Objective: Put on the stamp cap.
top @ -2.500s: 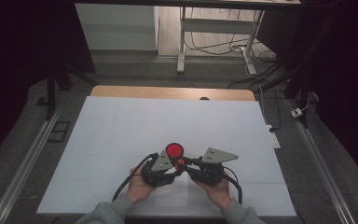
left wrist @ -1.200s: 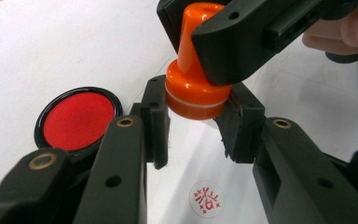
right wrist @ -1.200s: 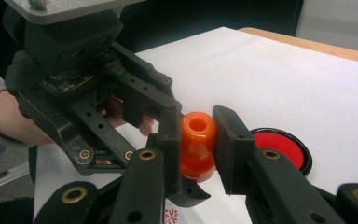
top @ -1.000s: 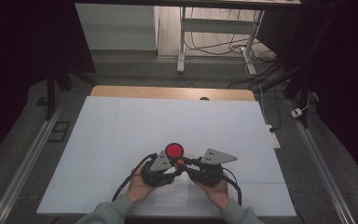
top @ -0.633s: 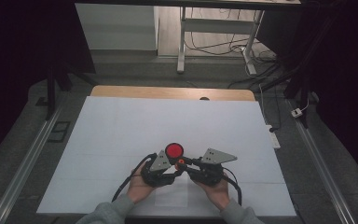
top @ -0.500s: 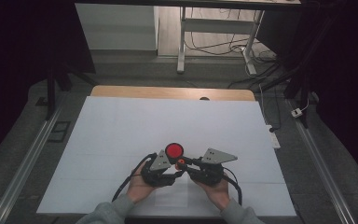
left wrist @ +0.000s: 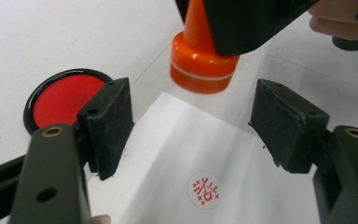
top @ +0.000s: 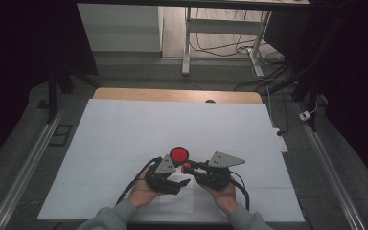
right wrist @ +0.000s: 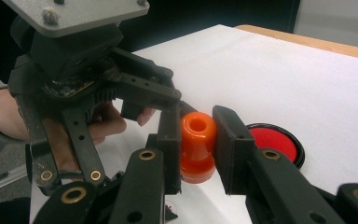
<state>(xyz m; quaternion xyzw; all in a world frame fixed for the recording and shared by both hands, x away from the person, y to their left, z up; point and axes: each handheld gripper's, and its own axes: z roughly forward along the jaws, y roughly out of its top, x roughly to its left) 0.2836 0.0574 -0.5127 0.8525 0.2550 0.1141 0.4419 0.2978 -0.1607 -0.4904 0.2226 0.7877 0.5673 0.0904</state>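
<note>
My right gripper (right wrist: 199, 136) is shut on an orange stamp (right wrist: 197, 144), holding it upright just above a white paper slip (left wrist: 223, 154). A round red seal mark (left wrist: 205, 190) is printed on that slip. My left gripper (left wrist: 196, 123) hovers over the slip with its jaws wide apart. They have just been opening, and nothing is pinched between them. The stamp's base (left wrist: 200, 65) hangs just beyond those jaws. A round red ink pad (top: 178, 154) in a black case lies on the table right behind both grippers. In the high view the stamp (top: 187, 167) sits between the two hands.
A large white sheet (top: 124, 129) covers the table (top: 172, 94), whose wooden far edge shows. Metal rails (top: 28, 163) run along both sides. A white power strip (top: 281, 140) lies off the right edge. Both of the person's hands are near the front edge.
The left gripper's jaws have spread apart. Both hands, the stamp and the ink pad stay where they were.
</note>
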